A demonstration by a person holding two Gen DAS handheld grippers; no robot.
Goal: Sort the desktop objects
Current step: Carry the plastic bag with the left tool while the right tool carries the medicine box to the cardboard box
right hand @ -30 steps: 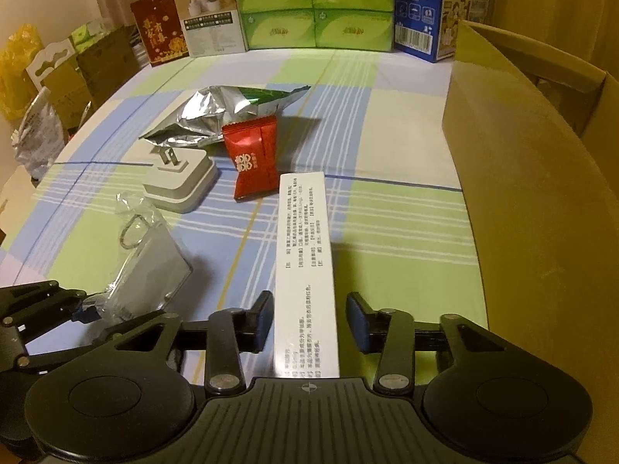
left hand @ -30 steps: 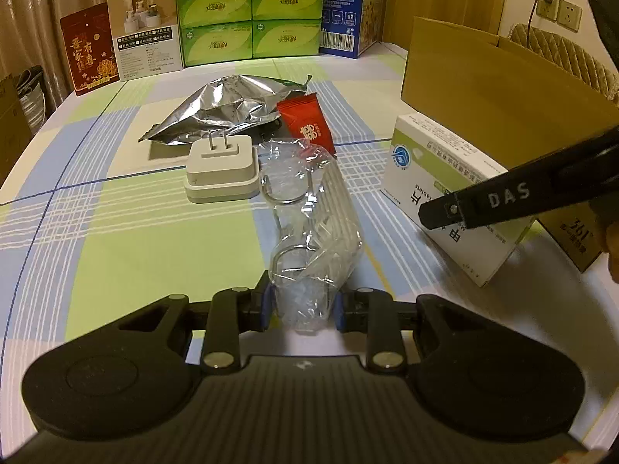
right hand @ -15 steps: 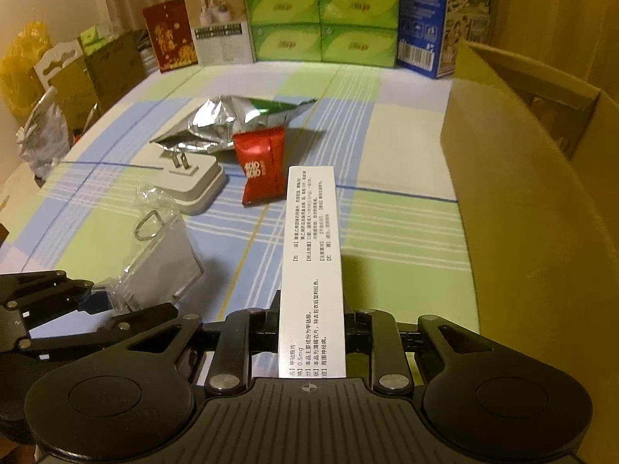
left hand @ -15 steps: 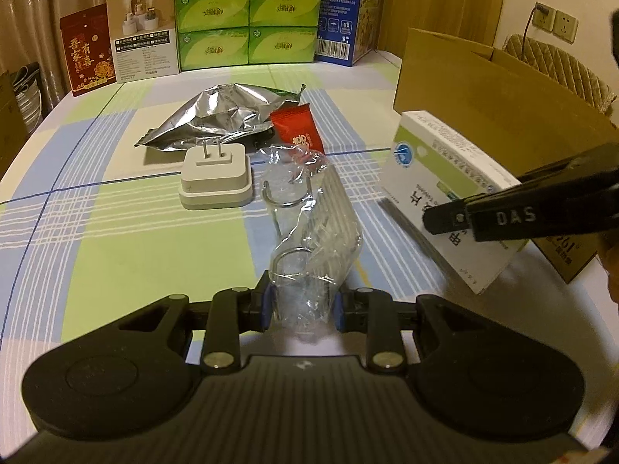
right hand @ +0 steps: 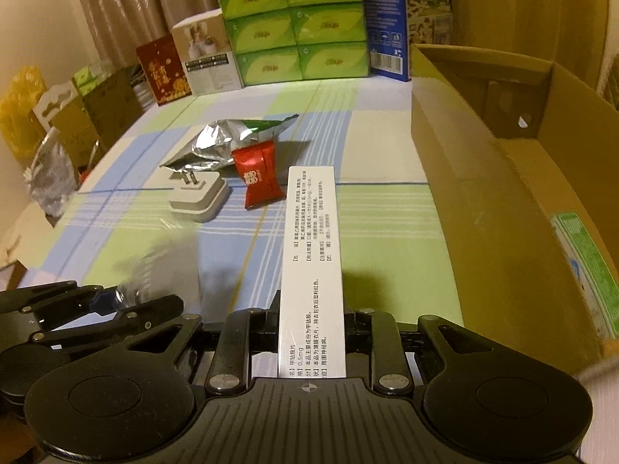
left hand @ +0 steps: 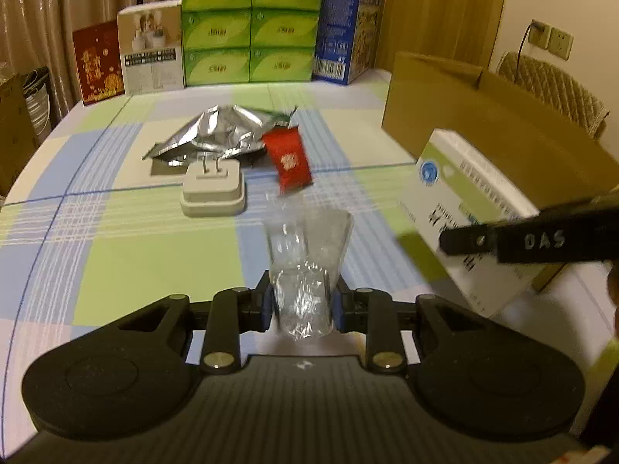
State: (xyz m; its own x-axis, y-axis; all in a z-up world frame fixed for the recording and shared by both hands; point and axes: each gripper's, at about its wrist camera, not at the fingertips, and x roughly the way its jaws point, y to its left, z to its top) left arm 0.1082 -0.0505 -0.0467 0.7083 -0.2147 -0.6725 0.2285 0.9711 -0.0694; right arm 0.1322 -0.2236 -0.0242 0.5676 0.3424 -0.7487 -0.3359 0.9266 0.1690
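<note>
My left gripper (left hand: 302,303) is shut on a crumpled clear plastic bag (left hand: 307,263), held up off the checked tablecloth. My right gripper (right hand: 311,319) is shut on a long white medicine box (right hand: 312,266), lifted above the table; the same medicine box (left hand: 460,208) shows at the right of the left wrist view with a black right finger (left hand: 534,237) across it. On the cloth lie a white plug adapter (left hand: 213,189), a red snack packet (left hand: 288,160) and a silver foil bag (left hand: 220,133). The left gripper (right hand: 104,299) with the blurred bag appears at the lower left of the right wrist view.
An open brown cardboard box (right hand: 503,178) stands at the right with a green-printed carton (right hand: 588,270) inside. Green tissue boxes (left hand: 251,27), a blue box (left hand: 344,19), a white box (left hand: 151,52) and a red packet (left hand: 98,63) line the far edge. Bags and cartons (right hand: 50,147) crowd the left side.
The right gripper closed on the medicine box and raised it. The left gripper lifted the plastic bag off the cloth; both views rose and the bag is blurred.
</note>
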